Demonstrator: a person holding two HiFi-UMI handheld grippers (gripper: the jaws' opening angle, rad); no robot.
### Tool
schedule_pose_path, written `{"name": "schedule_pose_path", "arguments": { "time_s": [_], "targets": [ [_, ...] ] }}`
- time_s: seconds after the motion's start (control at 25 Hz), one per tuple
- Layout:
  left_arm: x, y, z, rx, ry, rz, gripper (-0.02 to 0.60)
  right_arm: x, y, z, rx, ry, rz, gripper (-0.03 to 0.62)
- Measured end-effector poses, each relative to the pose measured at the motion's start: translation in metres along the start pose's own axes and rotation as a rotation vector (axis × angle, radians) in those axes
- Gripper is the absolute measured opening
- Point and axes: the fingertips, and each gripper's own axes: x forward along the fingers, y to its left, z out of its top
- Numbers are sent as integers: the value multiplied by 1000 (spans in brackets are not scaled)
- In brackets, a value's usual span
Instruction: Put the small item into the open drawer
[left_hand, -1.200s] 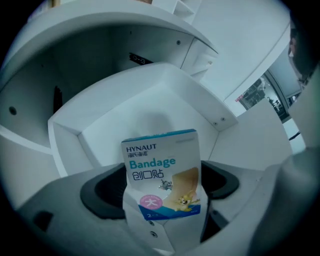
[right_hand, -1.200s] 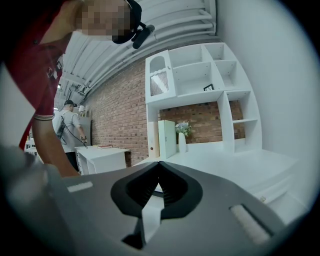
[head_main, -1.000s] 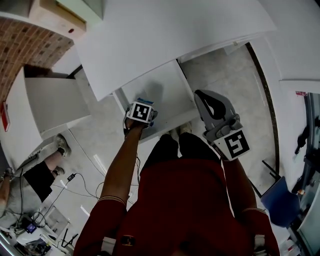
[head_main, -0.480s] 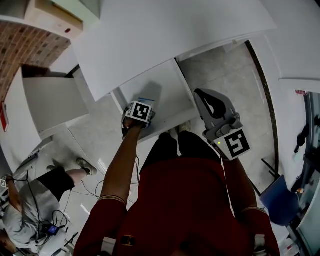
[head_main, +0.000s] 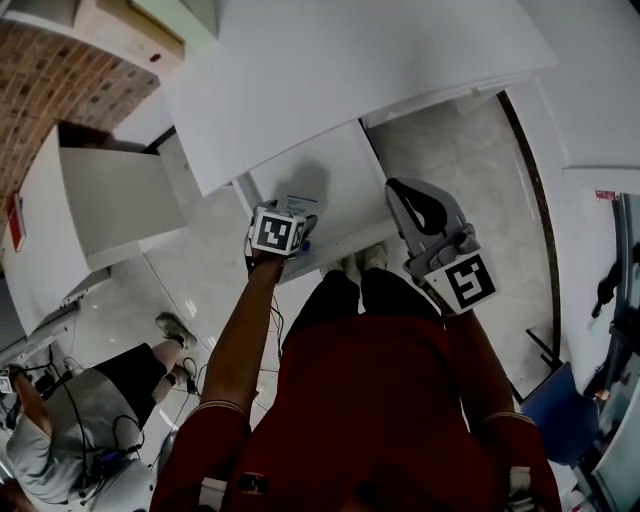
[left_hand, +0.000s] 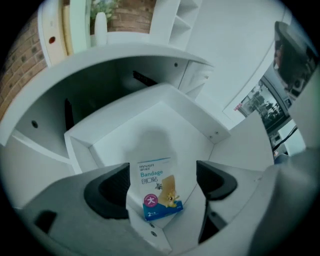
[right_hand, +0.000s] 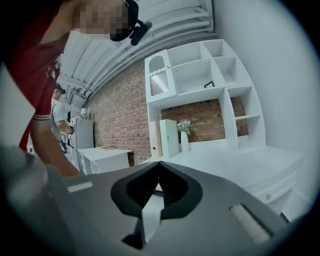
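Note:
The small item is a white-and-blue bandage pack (left_hand: 154, 190) that leans inside the open white drawer (left_hand: 165, 120) near its front corner. In the head view the pack (head_main: 297, 204) shows just beyond my left gripper (head_main: 298, 226). The left gripper (left_hand: 161, 172) hangs over the drawer (head_main: 345, 180) with its jaws wide and closing slightly. The pack stands between them, close to the left jaw and well apart from the right one. My right gripper (head_main: 397, 190) is held beside the drawer's right front corner, shut and empty, its tips meeting in the right gripper view (right_hand: 159, 167).
The white desk top (head_main: 330, 70) overhangs the drawer's back. A second white cabinet (head_main: 110, 200) stands to the left. A person (head_main: 60, 440) crouches on the floor at lower left among cables. A blue chair (head_main: 555, 410) is at lower right.
My left gripper has drawn back a little toward me while the pack stays in the drawer. The person at lower left has shifted along the floor. The right gripper has barely moved.

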Motion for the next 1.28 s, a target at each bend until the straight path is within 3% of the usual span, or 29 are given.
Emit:
{"name": "schedule_pose_path", "arguments": {
  "time_s": [0.56,0.8,1.0,1.28],
  "targets": [
    [-164,-54,95,89,-702,-60,168,-4,35,19,43,-57,72,11],
    [-230,-70,103,89,-908,-52,84,-12,61,35,63,-92,117,12],
    [-285,-92,114,150,-1052,-42,7,-20,78,54,73,-160,152,12],
    [-334,-120,122,249,-1186,-25,6,-33,86,79,66,-207,145,11]
  ]
}}
